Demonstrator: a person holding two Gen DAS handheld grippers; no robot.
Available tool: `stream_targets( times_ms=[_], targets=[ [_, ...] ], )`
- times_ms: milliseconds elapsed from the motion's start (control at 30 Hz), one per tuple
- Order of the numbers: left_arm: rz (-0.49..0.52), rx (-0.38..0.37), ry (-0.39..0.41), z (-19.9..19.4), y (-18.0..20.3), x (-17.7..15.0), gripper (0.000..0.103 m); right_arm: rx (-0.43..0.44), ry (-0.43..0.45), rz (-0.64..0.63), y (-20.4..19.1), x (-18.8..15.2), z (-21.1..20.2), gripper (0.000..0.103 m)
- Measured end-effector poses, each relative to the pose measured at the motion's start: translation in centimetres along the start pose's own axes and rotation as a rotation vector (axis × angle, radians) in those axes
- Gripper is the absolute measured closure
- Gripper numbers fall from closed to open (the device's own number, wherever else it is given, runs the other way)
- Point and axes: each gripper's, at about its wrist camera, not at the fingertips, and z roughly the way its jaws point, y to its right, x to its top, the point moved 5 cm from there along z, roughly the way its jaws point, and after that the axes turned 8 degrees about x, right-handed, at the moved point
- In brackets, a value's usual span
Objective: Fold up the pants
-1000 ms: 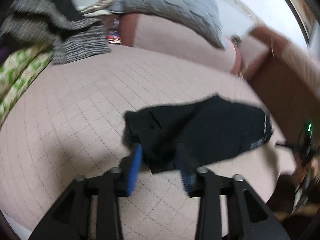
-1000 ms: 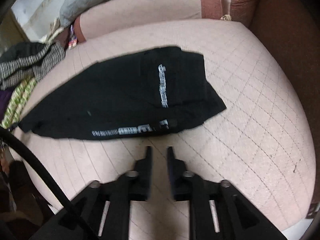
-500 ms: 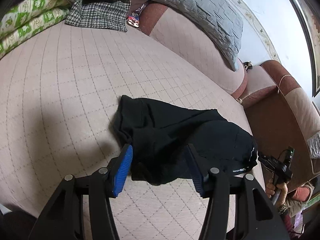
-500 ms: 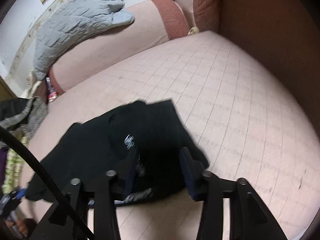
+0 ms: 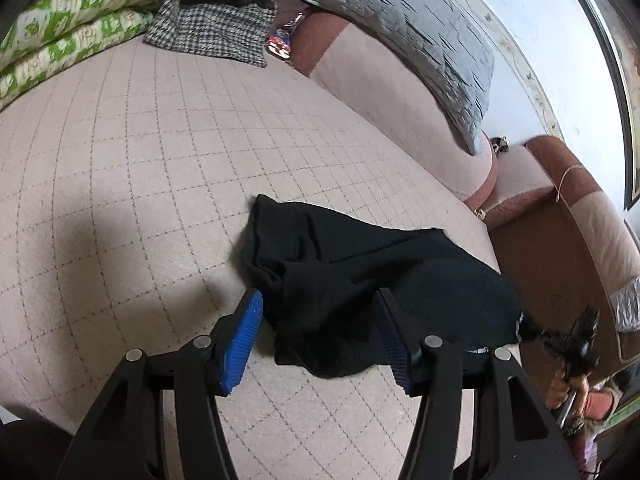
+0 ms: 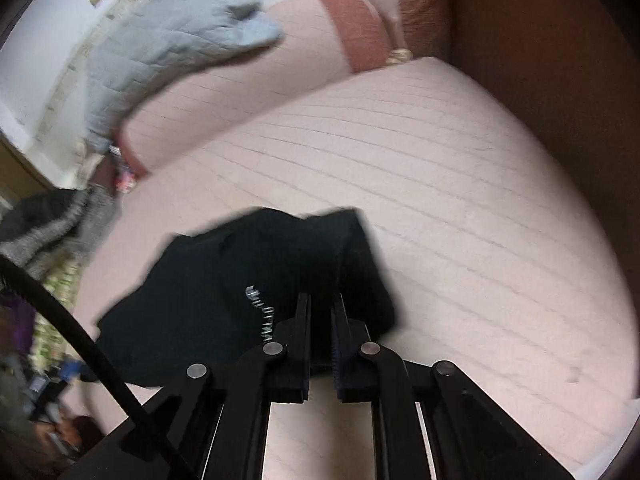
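A pink quilted sofa seat (image 5: 152, 168) fills both views, with a backrest (image 5: 384, 92) behind it and a brown armrest (image 6: 560, 80) at the right end. The black pants (image 5: 352, 276) lie bunched in the middle of the seat, a white print (image 6: 262, 312) showing on the cloth. Half a second ago the right gripper (image 6: 320, 304) had its fingers spread around the cloth edge; now they are drawn close together on a fold of the pants, though blur hides how firmly. The left gripper (image 5: 318, 300) has stayed put, its blue pads (image 5: 244, 336) wide apart around the near edge. A grey quilted cushion (image 5: 416, 28) leans on the backrest, and a houndstooth garment (image 5: 212, 28) and green-patterned bedding (image 5: 60, 36) sit at the far end, well apart from the pants.
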Motion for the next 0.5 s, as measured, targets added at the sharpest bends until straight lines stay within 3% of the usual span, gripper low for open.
stream_targets(
  times_ms=[67,133,233,300,433,500],
  targets=[
    [-0.018,-0.004,-0.008,0.4,-0.4,-0.2,0.046,-0.182,-0.041,-0.033,2.1,-0.3,1.0,0.095],
    [-0.030,-0.006,-0.021,0.7,-0.7,-0.4,0.046,-0.293,-0.067,-0.046,3.3,-0.5,2.1,0.087],
    [-0.025,0.000,-0.028,0.8,-0.8,-0.6,0.046,-0.334,-0.042,-0.079,2.3,-0.3,2.1,0.079],
    [-0.022,0.002,-0.030,0.9,-0.9,-0.5,0.045,-0.324,-0.007,-0.095,0.8,-0.3,1.6,0.054],
    [-0.004,-0.001,-0.039,1.6,-0.6,0.5,0.041,-0.436,0.087,-0.173,-1.9,-1.3,0.1,0.051],
    [0.036,0.008,-0.067,2.6,0.1,0.6,0.040,-0.451,0.131,-0.223,-3.8,-1.7,-0.6,0.051]
  ],
)
